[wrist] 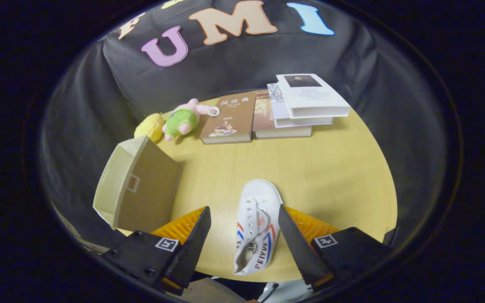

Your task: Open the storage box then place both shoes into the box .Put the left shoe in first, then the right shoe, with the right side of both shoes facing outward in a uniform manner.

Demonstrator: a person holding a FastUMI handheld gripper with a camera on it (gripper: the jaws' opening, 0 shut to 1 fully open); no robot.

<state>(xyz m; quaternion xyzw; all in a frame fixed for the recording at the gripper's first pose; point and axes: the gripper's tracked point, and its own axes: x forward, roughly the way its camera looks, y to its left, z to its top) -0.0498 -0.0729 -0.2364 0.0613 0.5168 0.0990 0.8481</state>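
A white canvas shoe (256, 225) with red and blue side stripes lies on the yellow table (310, 168), toe pointing away from me. It sits between my two fingers, nearer the right one, and neither finger presses on it. My gripper (244, 219) stands open, its black ridged fingertips (198, 240) spread wide on either side of the shoe. Left of the left finger stands a tan cardboard storage box (139, 187), its open side turned to the left.
Beyond the shoe, at the table's far edge, lie several books (267, 113), some stacked. A green and pink plush toy (183, 120) and a yellow plush (150, 126) rest behind the box.
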